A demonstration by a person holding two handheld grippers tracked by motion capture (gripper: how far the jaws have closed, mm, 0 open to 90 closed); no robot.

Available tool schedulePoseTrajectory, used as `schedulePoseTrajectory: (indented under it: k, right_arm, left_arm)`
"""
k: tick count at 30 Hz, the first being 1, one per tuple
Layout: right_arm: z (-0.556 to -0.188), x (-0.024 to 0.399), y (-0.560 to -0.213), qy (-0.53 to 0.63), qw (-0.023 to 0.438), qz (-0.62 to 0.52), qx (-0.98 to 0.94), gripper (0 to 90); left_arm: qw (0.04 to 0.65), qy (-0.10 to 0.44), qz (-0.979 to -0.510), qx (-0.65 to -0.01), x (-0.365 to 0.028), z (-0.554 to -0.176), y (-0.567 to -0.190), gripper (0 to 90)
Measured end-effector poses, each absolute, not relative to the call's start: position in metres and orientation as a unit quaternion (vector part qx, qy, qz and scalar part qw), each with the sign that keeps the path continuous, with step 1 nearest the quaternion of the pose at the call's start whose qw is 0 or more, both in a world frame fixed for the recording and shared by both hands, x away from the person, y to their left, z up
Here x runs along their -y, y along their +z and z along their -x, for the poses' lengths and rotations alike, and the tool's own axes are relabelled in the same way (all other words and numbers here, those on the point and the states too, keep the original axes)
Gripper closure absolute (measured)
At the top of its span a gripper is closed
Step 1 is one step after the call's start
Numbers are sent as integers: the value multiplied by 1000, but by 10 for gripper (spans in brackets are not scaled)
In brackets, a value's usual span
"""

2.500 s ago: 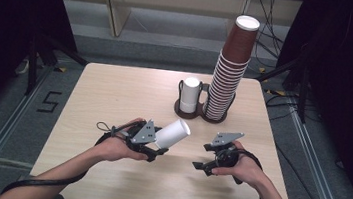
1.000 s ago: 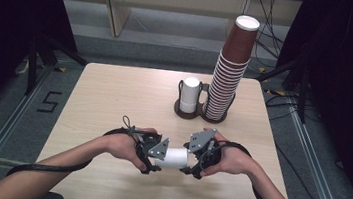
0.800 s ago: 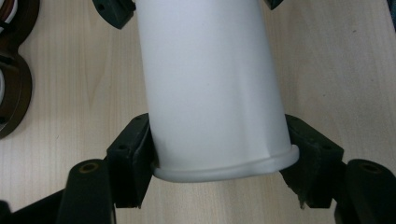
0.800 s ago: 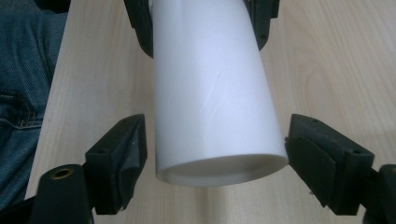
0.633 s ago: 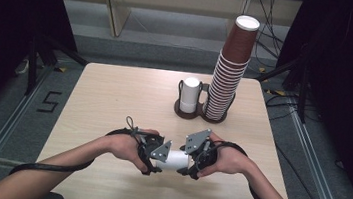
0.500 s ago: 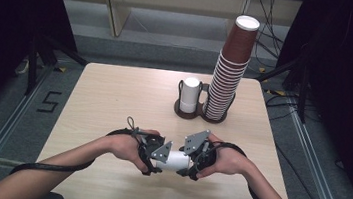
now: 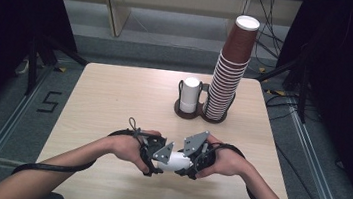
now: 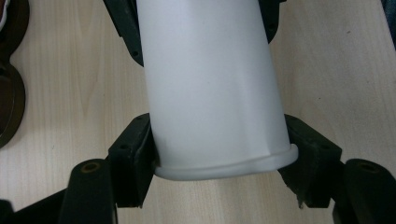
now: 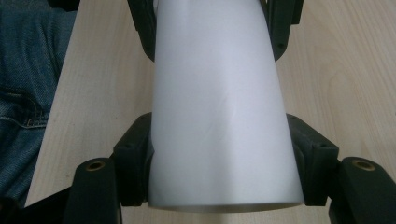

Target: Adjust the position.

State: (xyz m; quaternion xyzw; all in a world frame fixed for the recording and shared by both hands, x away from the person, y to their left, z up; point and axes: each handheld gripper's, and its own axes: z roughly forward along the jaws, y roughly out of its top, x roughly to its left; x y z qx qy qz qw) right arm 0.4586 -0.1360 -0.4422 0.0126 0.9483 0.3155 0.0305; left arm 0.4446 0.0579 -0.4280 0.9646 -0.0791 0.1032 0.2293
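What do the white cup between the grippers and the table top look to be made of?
White cup: probably paper or thin plastic; matte, smooth, with a rolled rim at one end. The look leaves it open. Table top: light wood or wood-look laminate; pale grain lines, faint sheen.

Counts: 1 counter (image 7: 114, 97). 2 tongs: left tongs (image 7: 155, 160), right tongs (image 7: 192, 161). 2 hands: left hand (image 7: 126, 146), right hand (image 7: 225, 160). 2 white cups: 1 held cup (image 7: 173, 161) between both tongs, 1 holder cup (image 7: 190, 93). 1 dark two-ring holder (image 7: 186, 112). 1 tall stack of brown cups (image 7: 230, 70); individual cups too many to count reliably.
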Motion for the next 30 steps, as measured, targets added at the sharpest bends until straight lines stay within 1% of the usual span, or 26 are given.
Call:
schedulePoseTrajectory:
  k: [1, 4, 5, 6, 7, 8, 9, 11, 12, 14, 16, 17, 20, 21, 23, 25, 30]
  right_arm:
    - [-461, 136, -443, 320, 41, 9, -946, 364]
    - [-458, 138, -444, 323, 30, -11, -946, 361]
    - [-461, 138, -445, 330, 40, 9, -943, 357]
    - [-461, 139, -446, 333, 38, 8, -942, 357]
    - [-460, 140, -446, 334, 35, 2, -942, 357]
    - [-458, 143, -447, 330, 42, -16, -943, 357]
    - [-461, 145, -448, 338, 48, 0, -940, 357]
    - [-461, 151, -448, 354, 47, -7, -934, 356]
    - [-459, 155, -448, 358, 43, -29, -932, 356]
    - [-460, 161, -449, 378, 50, -22, -924, 355]
    - [-457, 168, -450, 386, 48, -44, -920, 354]
    - [-459, 171, -451, 396, 60, -25, -916, 354]
    - [-458, 179, -455, 415, 65, -38, -906, 354]
    - [-458, 181, -456, 421, 77, -35, -903, 354]
    - [-457, 183, -458, 429, 71, -43, -900, 353]
    - [-458, 185, -459, 436, 81, -43, -895, 353]
    - [-458, 187, -463, 444, 73, -50, -892, 353]
  left_arm:
    - [230, 102, -965, 79, -58, -444, -428, 330]
    - [236, 102, -964, 74, -58, -444, -430, 294]
    - [239, 100, -963, 70, -58, -444, -430, 266]
    - [242, 102, -963, 64, -58, -444, -431, 230]
    - [247, 103, -962, 61, -59, -444, -432, 173]
    - [251, 107, -960, 59, -60, -445, -433, 139]
    - [256, 108, -959, 52, -61, -445, -434, 135]
    - [260, 110, -958, 46, -63, -445, -436, 93]
    - [264, 113, -957, 42, -64, -445, -437, 82]
    - [279, 114, -953, 32, -67, -445, -438, 77]
    - [300, 115, -947, 18, -71, -445, -437, 66]
    - [314, 113, -943, 12, -74, -446, -437, 67]
    - [350, 117, -929, -5, -81, -448, -436, 68]
    - [365, 113, -924, -12, -83, -448, -436, 70]
    - [378, 102, -920, -11, -86, -449, -436, 86]
    - [394, 98, -914, -13, -88, -448, -438, 108]
    - [427, 75, -901, -22, -89, -447, -440, 117]
